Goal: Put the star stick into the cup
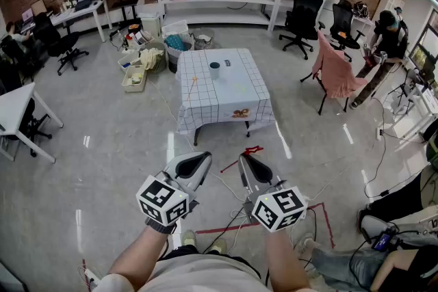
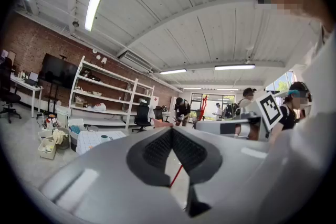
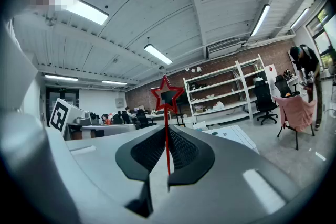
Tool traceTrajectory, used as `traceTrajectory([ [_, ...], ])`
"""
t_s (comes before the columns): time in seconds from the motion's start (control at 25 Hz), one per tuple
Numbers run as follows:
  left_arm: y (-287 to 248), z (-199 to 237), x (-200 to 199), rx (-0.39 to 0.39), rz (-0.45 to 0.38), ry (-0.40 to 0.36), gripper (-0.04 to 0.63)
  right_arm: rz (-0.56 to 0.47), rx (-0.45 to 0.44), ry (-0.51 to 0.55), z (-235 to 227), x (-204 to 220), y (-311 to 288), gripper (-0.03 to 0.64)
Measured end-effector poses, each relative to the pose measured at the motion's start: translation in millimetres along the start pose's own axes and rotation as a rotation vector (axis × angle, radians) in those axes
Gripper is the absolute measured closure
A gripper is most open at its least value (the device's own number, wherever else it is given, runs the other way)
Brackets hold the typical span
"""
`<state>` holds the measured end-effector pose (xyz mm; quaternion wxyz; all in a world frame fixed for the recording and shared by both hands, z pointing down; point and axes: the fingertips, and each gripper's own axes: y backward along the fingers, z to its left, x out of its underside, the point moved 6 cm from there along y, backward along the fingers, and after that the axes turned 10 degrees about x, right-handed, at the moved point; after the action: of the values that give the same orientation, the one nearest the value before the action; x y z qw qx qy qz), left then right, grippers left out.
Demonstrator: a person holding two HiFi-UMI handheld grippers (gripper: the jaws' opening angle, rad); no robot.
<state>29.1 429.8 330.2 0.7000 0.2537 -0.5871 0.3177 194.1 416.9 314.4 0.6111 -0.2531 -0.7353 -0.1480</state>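
While the desk (image 1: 222, 98) with its checked cloth stands well apart across the grey floor, two tools are held low and side by side in front of the person in the head view. The star stick (image 3: 167, 118) is clamped between the jaws of the right tool (image 3: 167, 131). In the right gripper view its thin red shaft is pinched upright between the ribbed black pads, and the red outline star is seen above the jaw tips against a brick wall and white shelving (image 3: 228, 93). The jaws of the left tool (image 2: 171, 131) are brought together at their tips with nothing gripped between them. Through the narrow gap lower down, a short stretch of red shaft is glimpsed beyond them. The dark cup (image 1: 215, 69) is seen upright on the far half of the desk, near its middle and far from both tools and the stick. Black office chairs (image 1: 301, 14) and a chair draped in pink (image 1: 335, 72) are spread around the room, and a person in dark clothes (image 1: 390, 37) is seen at the right.
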Motion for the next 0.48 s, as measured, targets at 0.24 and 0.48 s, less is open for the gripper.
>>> traceTrajectory([
  [0.24, 0, -11, -6, 0.001, 0.001, -0.003, 0.591, 0.005, -0.001, 0.008, 2, -5, 9, 0.589],
  [0.48, -1, -5, -1, -0.011, 0.001, 0.003, 0.591, -0.013, -0.007, -0.042, -8, -1, 9, 0.588],
])
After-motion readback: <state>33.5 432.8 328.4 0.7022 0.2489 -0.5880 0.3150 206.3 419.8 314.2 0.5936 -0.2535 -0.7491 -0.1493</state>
